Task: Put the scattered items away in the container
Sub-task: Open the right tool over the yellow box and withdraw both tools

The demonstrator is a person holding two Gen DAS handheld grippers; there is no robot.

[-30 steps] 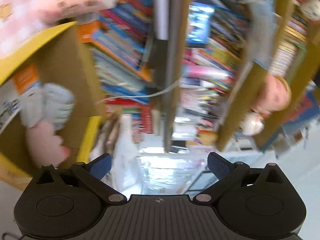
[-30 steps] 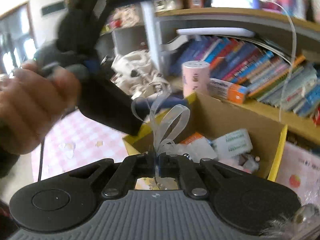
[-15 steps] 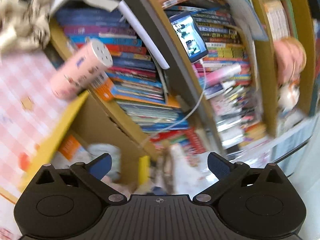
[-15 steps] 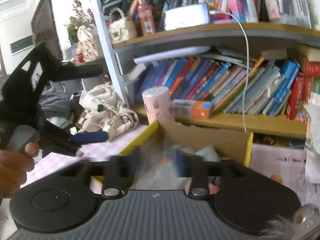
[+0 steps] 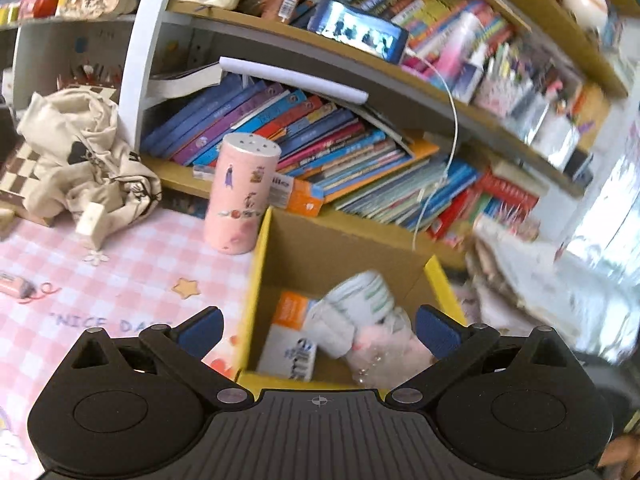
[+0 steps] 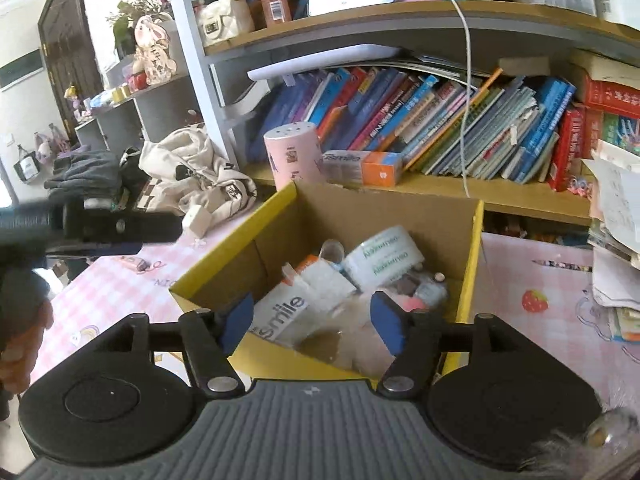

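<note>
A cardboard box with yellow rims [image 6: 240, 224] stands on the pink checked tablecloth, and its left wall [image 5: 260, 264] shows in the left wrist view. Inside lie a white "smile" carton [image 6: 282, 312], a white wrapped roll [image 6: 384, 258] and a blurred clear packet [image 6: 340, 340]. My right gripper [image 6: 312, 324] hovers over the box's near edge. Its jaws are opening and the pads press on nothing. My left gripper [image 5: 318, 332] is open and empty over the box's near left corner. It also shows as a dark shape [image 6: 100, 228] at the left of the right wrist view.
A pink cylinder [image 5: 240, 196] stands behind the box's left corner. A small pink item [image 5: 16, 286] and a white block [image 5: 90, 222] lie on the cloth to the left, near a crumpled beige bag [image 5: 80, 160]. Bookshelves rise behind, and paper stacks [image 6: 616, 240] sit at the right.
My right gripper went from shut on a clear ribboned packet to open, and the packet dropped into the box. The left gripper rolled upright and swung round towards the box.
</note>
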